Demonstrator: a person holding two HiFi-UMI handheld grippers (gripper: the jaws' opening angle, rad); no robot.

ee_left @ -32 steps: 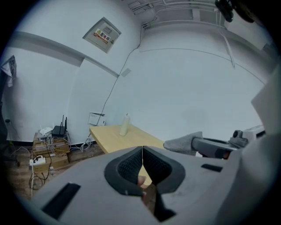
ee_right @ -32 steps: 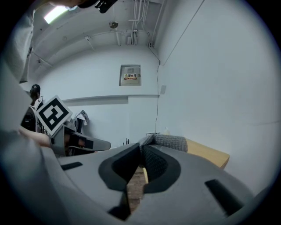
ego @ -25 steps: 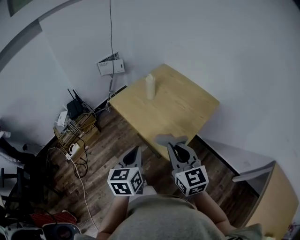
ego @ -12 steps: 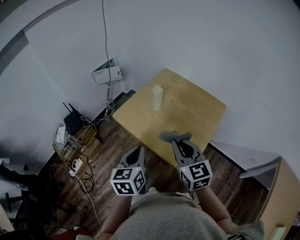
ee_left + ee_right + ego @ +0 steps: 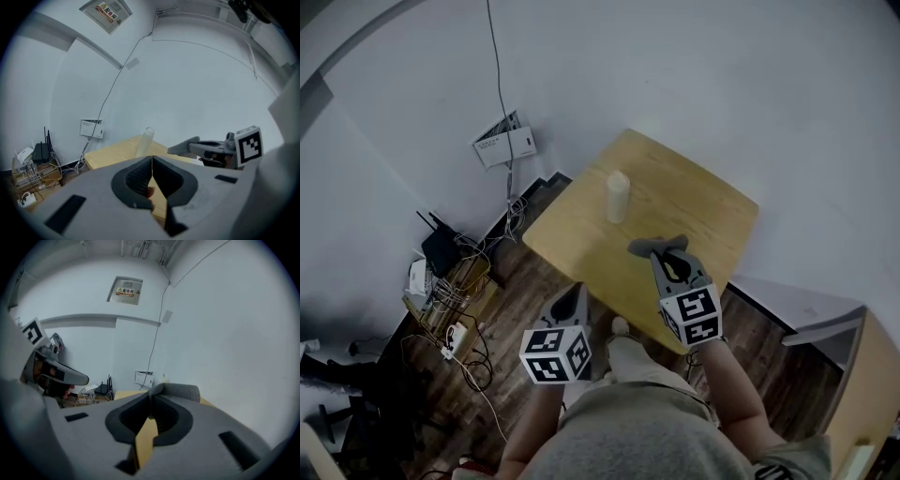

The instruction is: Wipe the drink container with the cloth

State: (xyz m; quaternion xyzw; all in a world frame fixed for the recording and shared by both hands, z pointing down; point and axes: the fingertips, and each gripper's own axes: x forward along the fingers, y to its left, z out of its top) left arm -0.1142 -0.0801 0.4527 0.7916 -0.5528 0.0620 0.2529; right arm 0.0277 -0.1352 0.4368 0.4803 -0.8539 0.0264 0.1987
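A pale, translucent drink container (image 5: 618,197) stands upright on the wooden table (image 5: 703,202), toward its far left side. My right gripper (image 5: 664,255) is shut on a small grey cloth (image 5: 655,246) and hovers over the table's near part, short of the container. In the right gripper view the cloth (image 5: 181,391) sticks out past the closed tips. My left gripper (image 5: 577,291) is shut and holds nothing, lower and off the table's near edge above the floor. From the left gripper view the container (image 5: 146,139) stands ahead, the right gripper (image 5: 185,146) to its right.
A router (image 5: 441,248) and a tangle of cables (image 5: 455,300) lie on the wood floor at the left. A white wall box (image 5: 502,145) with a cable hangs behind the table. A white ledge (image 5: 787,305) and a wooden unit (image 5: 862,394) stand at the right.
The person has come closer to the table. The right gripper with the cloth has gone forward from in front of the table's edge to over it. The left gripper stays low.
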